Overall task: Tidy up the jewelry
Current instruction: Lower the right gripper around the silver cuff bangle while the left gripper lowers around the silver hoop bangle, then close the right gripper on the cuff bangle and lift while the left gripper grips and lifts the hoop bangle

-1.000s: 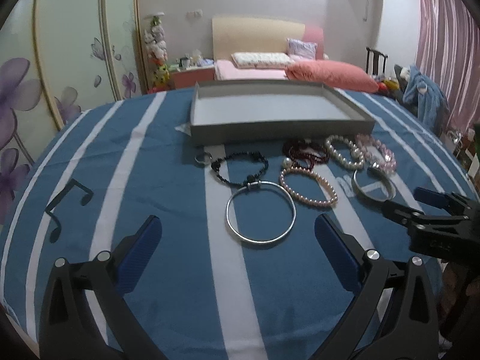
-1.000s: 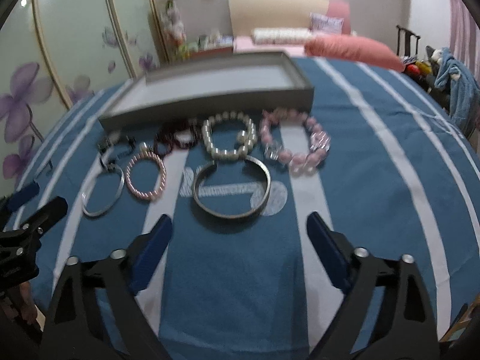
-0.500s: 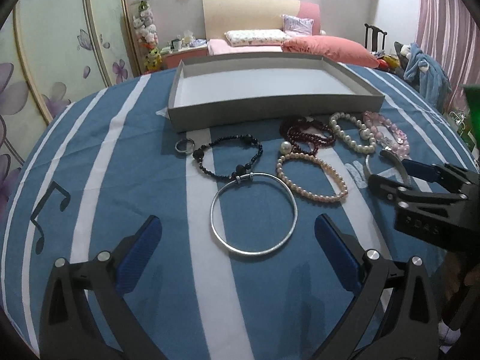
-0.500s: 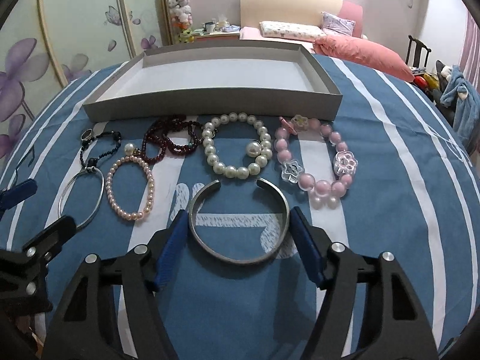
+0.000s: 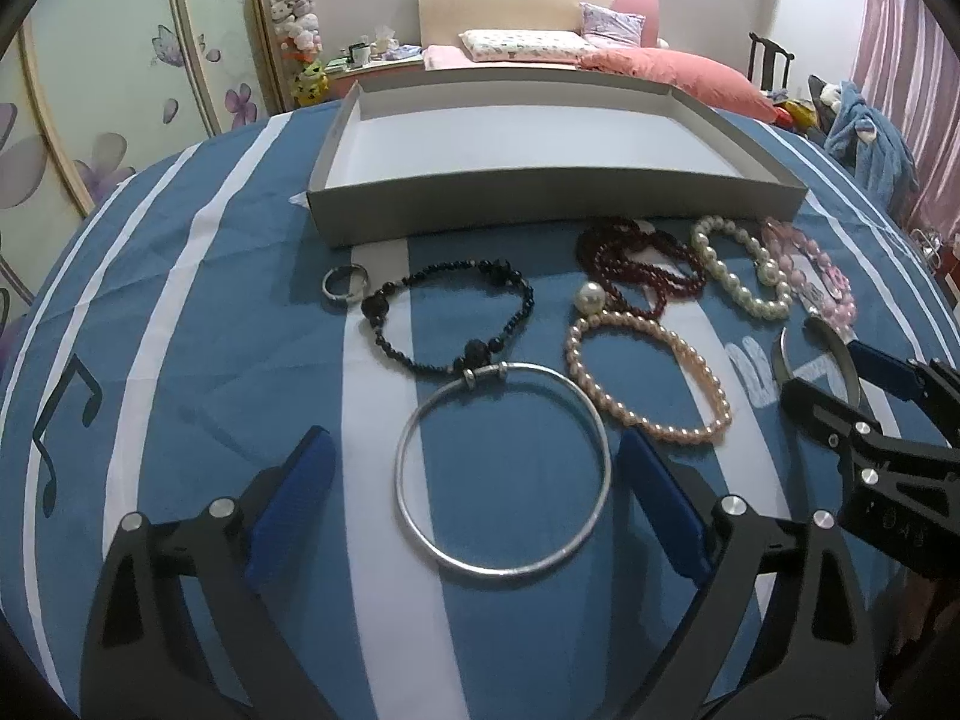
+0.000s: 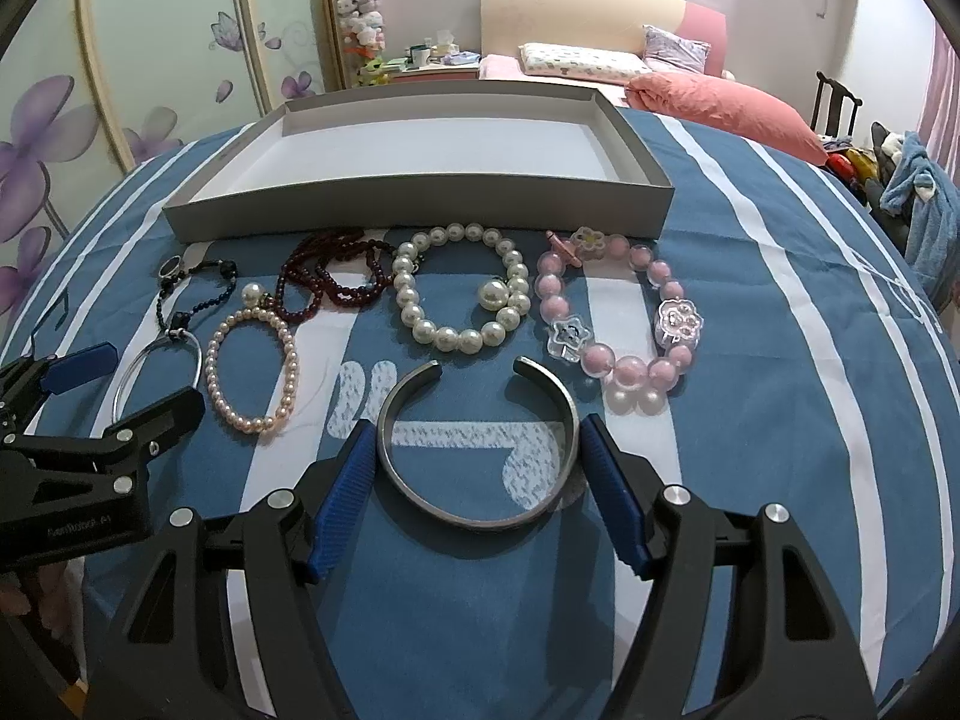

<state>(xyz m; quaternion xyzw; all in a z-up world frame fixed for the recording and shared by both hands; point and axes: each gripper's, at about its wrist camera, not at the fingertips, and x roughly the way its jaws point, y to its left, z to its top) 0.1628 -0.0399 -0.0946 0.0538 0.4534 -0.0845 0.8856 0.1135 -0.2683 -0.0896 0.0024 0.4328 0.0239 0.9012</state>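
A row of jewelry lies on the blue striped cloth before an empty grey tray (image 5: 558,195) (image 6: 414,204). My left gripper (image 5: 474,480) is open, its blue pads either side of a thin silver ring bangle (image 5: 503,468), not touching. A black bead bracelet (image 5: 450,315), a small ring (image 5: 345,283) and a pink pearl bracelet (image 5: 648,378) lie beyond. My right gripper (image 6: 477,468) is open with its pads close against both sides of a dark metal cuff bangle (image 6: 480,444). A white pearl bracelet (image 6: 462,294), a pink bead bracelet (image 6: 624,312) and dark red beads (image 6: 330,276) lie behind it.
The round table drops off at the left, right and near edges. A bed (image 5: 540,42) and wardrobe doors (image 5: 120,72) stand behind. The right gripper shows at the right of the left wrist view (image 5: 840,384); the left gripper shows at the left of the right wrist view (image 6: 114,384).
Both grippers have moved forward and down toward the jewelry. The right pads have closed in around the cuff bangle. The left pads now straddle the silver ring bangle.
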